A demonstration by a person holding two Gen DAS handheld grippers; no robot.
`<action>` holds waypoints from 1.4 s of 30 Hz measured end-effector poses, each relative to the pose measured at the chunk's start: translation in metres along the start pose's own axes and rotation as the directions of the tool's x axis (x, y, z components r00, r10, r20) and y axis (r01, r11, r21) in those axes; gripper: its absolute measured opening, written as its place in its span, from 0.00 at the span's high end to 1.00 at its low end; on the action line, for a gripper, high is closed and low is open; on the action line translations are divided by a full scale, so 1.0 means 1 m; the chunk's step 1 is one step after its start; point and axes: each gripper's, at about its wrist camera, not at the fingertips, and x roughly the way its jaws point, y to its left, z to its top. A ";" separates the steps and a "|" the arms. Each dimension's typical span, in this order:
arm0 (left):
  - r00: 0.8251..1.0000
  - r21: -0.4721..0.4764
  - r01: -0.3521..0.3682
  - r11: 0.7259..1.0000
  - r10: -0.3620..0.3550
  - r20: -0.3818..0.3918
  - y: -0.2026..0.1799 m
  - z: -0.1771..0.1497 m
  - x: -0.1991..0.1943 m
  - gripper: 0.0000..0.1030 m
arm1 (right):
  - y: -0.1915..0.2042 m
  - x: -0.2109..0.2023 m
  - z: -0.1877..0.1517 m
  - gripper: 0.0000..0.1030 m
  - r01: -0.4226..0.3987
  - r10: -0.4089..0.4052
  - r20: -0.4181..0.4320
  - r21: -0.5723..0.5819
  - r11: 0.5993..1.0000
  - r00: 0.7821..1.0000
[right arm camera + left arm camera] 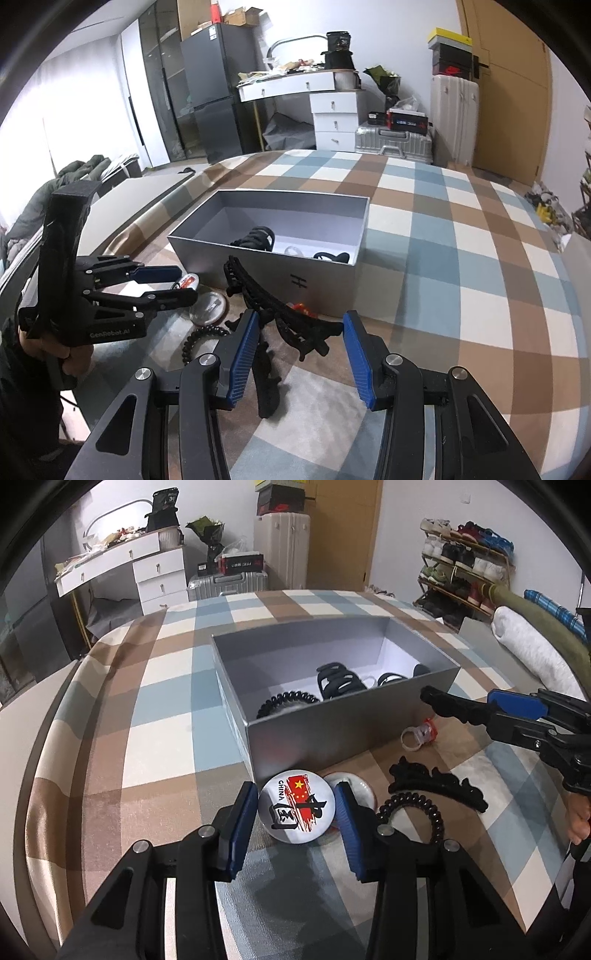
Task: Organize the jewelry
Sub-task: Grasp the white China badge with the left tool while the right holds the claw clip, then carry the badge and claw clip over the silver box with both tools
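My left gripper (295, 812) is shut on a round badge (297, 806) printed with a red flag and "CHINA"; both blue pads press its edges, just in front of the grey box (332, 734). A second, white badge (354, 788) lies behind it on the bed. To the right lie a black spiral hair tie (413, 812), a black hair claw (436, 782) and a clear ring with a red stone (419, 734). My right gripper (300, 315) stands open above the hair claw (288, 321), its pads apart from it. The box holds black hair clips and a spiral tie.
The checked bedspread (443, 258) stretches to the right of the box. A rolled white towel (532, 653) lies at the bed's right edge. Suitcases, a white dresser and a shoe rack stand beyond the bed.
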 end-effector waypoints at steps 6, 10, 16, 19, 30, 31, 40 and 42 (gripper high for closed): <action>1.000 -0.002 0.015 1.000 -0.015 0.027 0.000 0.002 -0.005 0.64 | -0.007 -0.006 0.003 0.56 0.006 -0.007 0.025 0.025 1.000 1.000; 0.998 -0.014 0.026 1.000 -0.025 0.057 0.003 0.005 -0.013 0.64 | -0.008 -0.007 0.004 0.56 0.007 -0.008 0.031 0.031 0.999 0.999; 0.995 -0.023 0.031 0.999 -0.029 0.093 0.005 0.009 -0.022 0.64 | -0.005 -0.011 0.005 0.56 -0.001 0.000 0.043 0.028 1.000 0.999; 0.995 -0.020 0.036 0.999 -0.034 0.094 0.005 0.011 -0.021 0.64 | -0.004 -0.013 0.006 0.56 0.000 -0.001 0.050 0.026 1.000 0.999; 0.989 0.001 0.065 0.998 -0.065 0.133 0.000 0.014 -0.032 0.64 | -0.002 -0.019 0.009 0.56 0.004 -0.005 0.072 0.022 1.000 0.997; 0.988 0.001 0.065 0.998 -0.065 0.137 0.000 0.014 -0.033 0.64 | -0.002 -0.020 0.009 0.56 0.004 -0.006 0.075 0.023 1.000 0.997; 0.980 -0.006 0.072 0.997 -0.070 0.184 0.001 0.018 -0.044 0.64 | -0.004 -0.024 0.011 0.56 0.008 -0.011 0.093 0.032 0.999 0.996; 0.978 -0.009 0.074 0.997 -0.071 0.195 0.002 0.019 -0.046 0.64 | -0.003 -0.026 0.011 0.56 0.008 -0.012 0.101 0.034 0.999 0.995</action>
